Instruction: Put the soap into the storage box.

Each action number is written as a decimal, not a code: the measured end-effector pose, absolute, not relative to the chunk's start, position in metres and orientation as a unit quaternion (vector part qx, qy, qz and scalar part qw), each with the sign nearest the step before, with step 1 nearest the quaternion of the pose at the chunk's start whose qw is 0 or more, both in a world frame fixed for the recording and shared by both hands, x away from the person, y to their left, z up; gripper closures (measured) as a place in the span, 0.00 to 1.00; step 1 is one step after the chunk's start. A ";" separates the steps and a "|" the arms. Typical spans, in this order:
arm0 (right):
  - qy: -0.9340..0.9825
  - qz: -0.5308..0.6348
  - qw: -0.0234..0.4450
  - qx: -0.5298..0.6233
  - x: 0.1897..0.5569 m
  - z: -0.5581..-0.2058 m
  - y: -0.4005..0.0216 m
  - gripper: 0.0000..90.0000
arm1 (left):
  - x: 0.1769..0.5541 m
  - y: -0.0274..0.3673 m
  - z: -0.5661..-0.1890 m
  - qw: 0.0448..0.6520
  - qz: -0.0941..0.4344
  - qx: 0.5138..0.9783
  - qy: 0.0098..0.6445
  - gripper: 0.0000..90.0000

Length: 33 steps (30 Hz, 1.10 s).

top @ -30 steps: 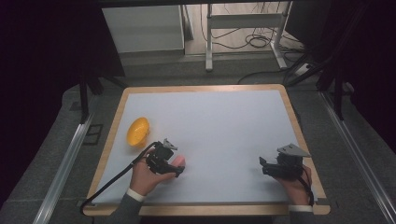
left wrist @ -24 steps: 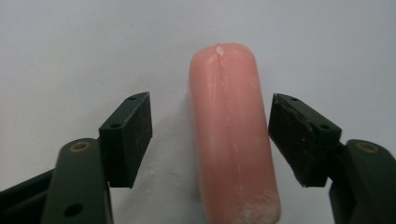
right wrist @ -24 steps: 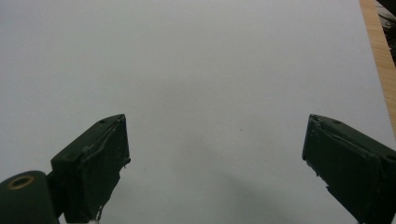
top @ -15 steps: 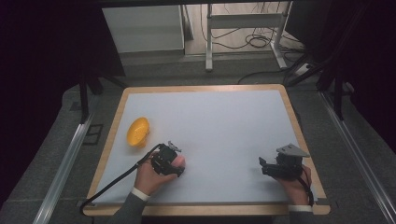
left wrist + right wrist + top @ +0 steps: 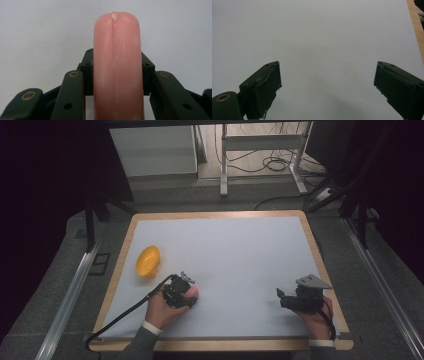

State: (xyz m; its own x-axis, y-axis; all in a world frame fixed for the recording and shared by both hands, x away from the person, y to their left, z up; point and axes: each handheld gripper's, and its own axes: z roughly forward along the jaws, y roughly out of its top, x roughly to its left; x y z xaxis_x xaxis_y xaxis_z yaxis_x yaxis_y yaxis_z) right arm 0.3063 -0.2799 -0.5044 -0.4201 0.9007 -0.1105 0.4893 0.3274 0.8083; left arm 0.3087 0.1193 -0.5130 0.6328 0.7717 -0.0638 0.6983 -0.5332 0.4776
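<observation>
Our left gripper (image 5: pixel 186 292) has just been closing its jaws, and they now clamp on a pink sausage (image 5: pixel 117 67) that runs lengthwise between them, its rounded tip poking out ahead, a hold that looks meant to keep it from rolling as it is lifted. The sausage sits a little to the right of the yellow bowl (image 5: pixel 148 261), on the white table (image 5: pixel 240 245), near enough that we judge the bowl is its destination. Our right gripper (image 5: pixel 292 301) rests well to the right of the bowl, jaws wide apart over bare table, waiting clear of the work.
</observation>
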 end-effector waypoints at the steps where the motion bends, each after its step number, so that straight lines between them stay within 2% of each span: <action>1: 0.762 0.359 0.286 0.457 0.306 -0.504 -0.280 0.08 | 0.309 0.120 -0.512 0.236 0.078 0.872 0.421 0.66; 15: 0.760 0.361 0.288 0.458 0.306 -0.503 -0.283 0.08 | 0.306 0.144 -0.494 0.275 0.097 0.855 0.430 0.66; 33: 0.762 0.350 0.280 0.467 0.307 -0.506 -0.283 0.08 | 0.308 0.181 -0.479 0.289 0.123 0.830 0.461 0.66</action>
